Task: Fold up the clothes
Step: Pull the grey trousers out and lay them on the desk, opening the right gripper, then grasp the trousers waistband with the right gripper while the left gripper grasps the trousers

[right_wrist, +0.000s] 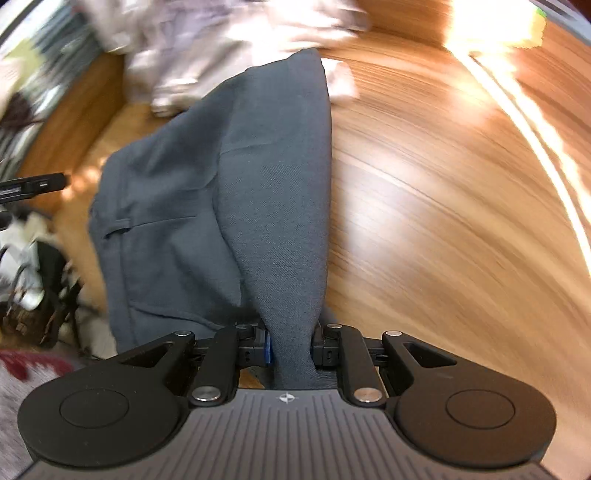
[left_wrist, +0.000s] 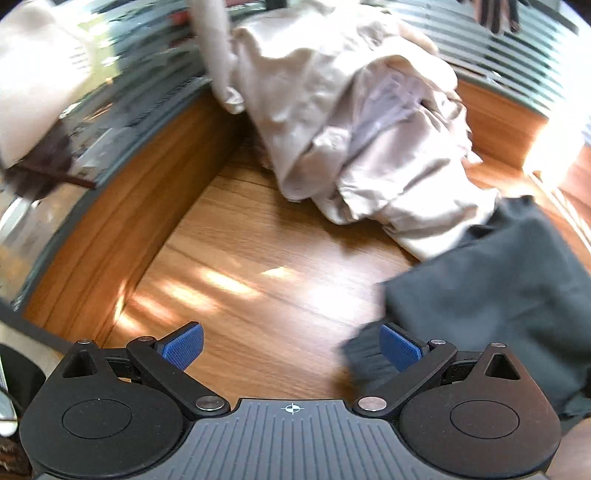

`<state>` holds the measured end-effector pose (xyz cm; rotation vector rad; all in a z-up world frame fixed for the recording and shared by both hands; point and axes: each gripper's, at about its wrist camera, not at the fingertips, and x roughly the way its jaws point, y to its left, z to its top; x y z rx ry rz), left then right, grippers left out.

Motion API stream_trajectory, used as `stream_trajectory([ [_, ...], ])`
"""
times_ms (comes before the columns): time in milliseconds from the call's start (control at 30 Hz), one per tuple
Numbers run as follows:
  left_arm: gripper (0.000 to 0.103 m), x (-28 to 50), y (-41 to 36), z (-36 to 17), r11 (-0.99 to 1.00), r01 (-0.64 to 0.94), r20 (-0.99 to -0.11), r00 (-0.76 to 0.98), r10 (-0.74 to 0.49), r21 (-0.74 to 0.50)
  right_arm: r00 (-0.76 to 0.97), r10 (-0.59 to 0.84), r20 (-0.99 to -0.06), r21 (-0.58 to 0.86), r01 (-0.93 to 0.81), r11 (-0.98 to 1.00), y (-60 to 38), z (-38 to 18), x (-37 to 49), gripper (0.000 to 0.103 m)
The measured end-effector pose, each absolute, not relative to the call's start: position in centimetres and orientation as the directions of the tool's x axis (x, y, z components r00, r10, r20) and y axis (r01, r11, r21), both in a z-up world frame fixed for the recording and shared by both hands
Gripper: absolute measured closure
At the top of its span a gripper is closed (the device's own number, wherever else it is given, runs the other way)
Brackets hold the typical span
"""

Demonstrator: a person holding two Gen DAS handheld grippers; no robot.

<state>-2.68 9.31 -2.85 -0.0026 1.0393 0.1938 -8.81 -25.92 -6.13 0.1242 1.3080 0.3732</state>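
Observation:
A dark grey garment (right_wrist: pixel 221 192) lies on the wooden table (right_wrist: pixel 443 221). My right gripper (right_wrist: pixel 290 349) is shut on a bunched edge of it, and the cloth stretches away from the jaws. The same garment (left_wrist: pixel 498 295) shows at the right of the left wrist view. My left gripper (left_wrist: pixel 291 349) is open and empty just above the table, its right blue pad (left_wrist: pixel 399 349) touching the garment's blurred edge. A crumpled beige garment (left_wrist: pixel 351 129) lies beyond, also in the right wrist view (right_wrist: pixel 207 40).
A raised wooden rim (left_wrist: pixel 122 206) runs along the table's left and back sides, with a striped surface (left_wrist: pixel 517 48) behind it. Clutter and a bag (right_wrist: pixel 33 266) sit off the left edge. Bright sun patches fall on the wood (right_wrist: pixel 498 33).

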Motion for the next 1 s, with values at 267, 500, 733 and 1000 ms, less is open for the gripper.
stream_trajectory([
  [267,0.002,-1.5,5.4,-4.1,0.996,0.007,-0.873,0.482,0.071,0.084,0.291,0.11,-0.95,0.1,-0.049,0.994,-30.6,-6.7,-15.3,0.048],
  [500,0.009,-1.7,2.7,-5.0,0.989,0.137,-0.89,0.455,-0.017,0.051,0.377,0.009,-0.926,-0.013,-0.055,0.998,-28.2,-4.7,-17.8,0.031],
  [733,0.013,-2.6,2.3,-6.3,0.981,0.194,-0.904,0.42,-0.076,0.008,0.389,0.228,-0.893,0.152,-0.217,0.964,-23.5,-4.3,-16.0,0.029],
  [1000,0.013,-3.6,2.5,-7.7,0.966,0.258,-0.918,0.383,-0.102,0.0,0.262,0.36,-0.895,0.211,-0.463,0.861,-17.0,-6.1,-13.3,0.028],
])
